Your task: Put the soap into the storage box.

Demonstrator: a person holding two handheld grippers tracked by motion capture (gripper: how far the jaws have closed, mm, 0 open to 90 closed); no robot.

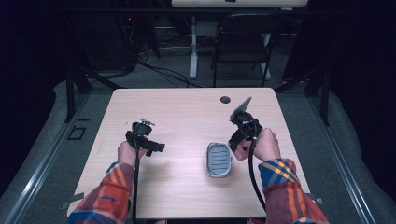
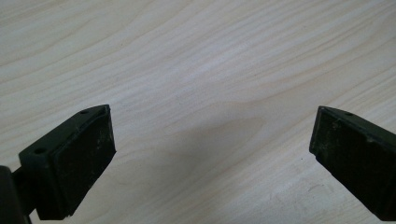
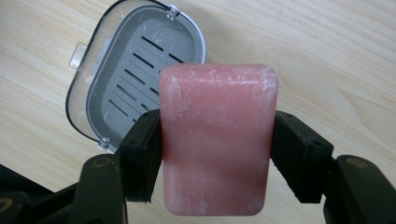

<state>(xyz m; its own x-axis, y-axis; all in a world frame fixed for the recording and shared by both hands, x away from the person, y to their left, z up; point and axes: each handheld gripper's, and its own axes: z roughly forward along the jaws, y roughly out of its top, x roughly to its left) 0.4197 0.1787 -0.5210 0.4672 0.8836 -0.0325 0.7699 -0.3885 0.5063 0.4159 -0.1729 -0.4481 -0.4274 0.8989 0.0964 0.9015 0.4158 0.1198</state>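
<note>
Soap point(image 3: 217, 140), a pink bar with a chalky white bloom on its faces and rounded corners, sits clamped between the pads of the right gripper point(image 3: 217, 154), which press on its two long sides near the middle. It hangs above the wooden table point(image 1: 187, 112), just beside the open soap box point(image 3: 135, 88), whose grey slotted tray and clear rim lie empty beneath and behind the bar. Judging by its look, the bar is stiff and fairly light, yet likely slick where the surface is smooth (the dusty film may help the pads bite), and soft enough that a hard squeeze could dent it. Holding it across the narrow width, as now, seems the sound choice, since the flat sides give the pads a broad seat. In the high view the box point(image 1: 218, 160) rests on the table just left of the right hand. The left gripper point(image 2: 212, 154) hovers over bare wood, well apart from the box, its jaws wide apart and holding nothing.
</note>
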